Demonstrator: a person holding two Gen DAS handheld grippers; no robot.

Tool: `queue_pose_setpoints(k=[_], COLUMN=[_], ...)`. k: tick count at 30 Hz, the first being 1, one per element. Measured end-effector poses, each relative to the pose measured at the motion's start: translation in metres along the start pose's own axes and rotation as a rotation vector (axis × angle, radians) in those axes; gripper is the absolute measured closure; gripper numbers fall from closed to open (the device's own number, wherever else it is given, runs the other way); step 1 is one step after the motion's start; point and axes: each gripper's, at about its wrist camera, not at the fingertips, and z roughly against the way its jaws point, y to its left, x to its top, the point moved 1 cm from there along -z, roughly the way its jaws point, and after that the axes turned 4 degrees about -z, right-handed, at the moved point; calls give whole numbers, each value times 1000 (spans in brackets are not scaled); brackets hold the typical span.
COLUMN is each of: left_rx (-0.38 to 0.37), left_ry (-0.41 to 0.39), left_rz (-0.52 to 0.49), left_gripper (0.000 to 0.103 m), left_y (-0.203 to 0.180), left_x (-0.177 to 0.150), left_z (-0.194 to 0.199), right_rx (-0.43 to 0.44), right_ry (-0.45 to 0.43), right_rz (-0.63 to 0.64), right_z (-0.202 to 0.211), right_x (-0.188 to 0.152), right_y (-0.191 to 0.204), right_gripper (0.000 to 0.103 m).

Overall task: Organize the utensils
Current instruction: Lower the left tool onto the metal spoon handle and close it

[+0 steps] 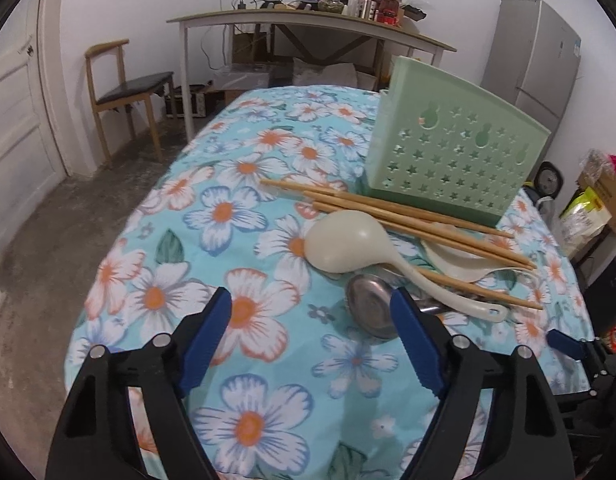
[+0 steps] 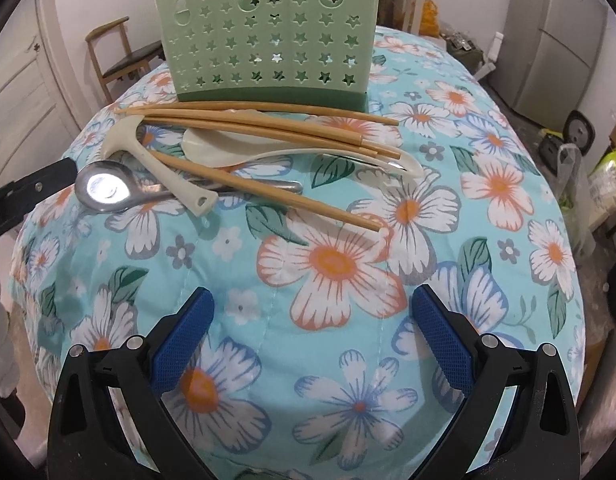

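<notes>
A green star-perforated utensil holder (image 1: 447,156) (image 2: 268,36) stands on the floral tablecloth (image 1: 212,216) (image 2: 331,264). In front of it lies a pile: several wooden chopsticks (image 1: 391,210) (image 2: 268,120), two cream plastic spoons (image 1: 343,246) (image 2: 148,156) and a steel spoon (image 1: 369,304) (image 2: 106,192). My left gripper (image 1: 311,300) is open and empty, its right finger just beside the steel spoon's bowl. My right gripper (image 2: 309,300) is open and empty, hovering over the cloth short of the pile. The left gripper's arm also shows at the left edge of the right wrist view (image 2: 28,188).
A wooden chair (image 1: 124,88) and a cluttered desk (image 1: 308,20) stand beyond the table. A grey fridge (image 1: 539,64) is at the back right. Bags and boxes (image 1: 595,208) sit on the floor to the right. A white door (image 1: 16,120) is on the left.
</notes>
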Motion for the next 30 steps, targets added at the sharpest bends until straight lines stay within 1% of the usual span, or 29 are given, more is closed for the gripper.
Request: queue_pose_setpoints(k=[4, 7, 9, 10, 12, 15, 16, 18, 20, 22, 25, 30], left_rx=[-97, -155, -201, -222, -260, -323, -333, -350, -354, -332, -283, -271], left_ry=[16, 22, 36, 49, 81, 113, 120, 138, 135, 129, 124, 121], left_rz=[27, 49, 79, 101, 150, 219, 234, 278, 302, 306, 283, 261], left_gripper=[37, 43, 49, 51, 58, 63, 64, 68, 72, 78, 89, 93], left_y=[-2, -3, -2, -1, 2, 9, 10, 14, 16, 15, 10, 10], left_x=[-1, -2, -3, -3, -4, -7, -8, -11, -11, -11, -9, -6], left_z=[-3, -6, -10, -14, -22, -30, -32, -40, -44, -46, -46, -40], right_rx=[18, 21, 22, 23, 25, 27, 26, 24, 24, 26, 28, 28], right_ry=[-2, 1, 5, 6, 9, 8, 7, 8, 8, 7, 7, 7], right_rz=[8, 7, 8, 8, 8, 3, 1, -3, -7, -8, -10, -11], right_z=[0, -1, -1, -2, -1, -2, -2, -2, -3, -3, -3, -3], right_x=[0, 1, 2, 2, 2, 1, 1, 2, 2, 1, 1, 1], right_y=[-5, -5, -5, -5, -6, -6, -6, -6, -6, -7, -7, -7], right_gripper=[8, 8, 8, 7, 8, 7, 7, 7, 7, 7, 7, 7])
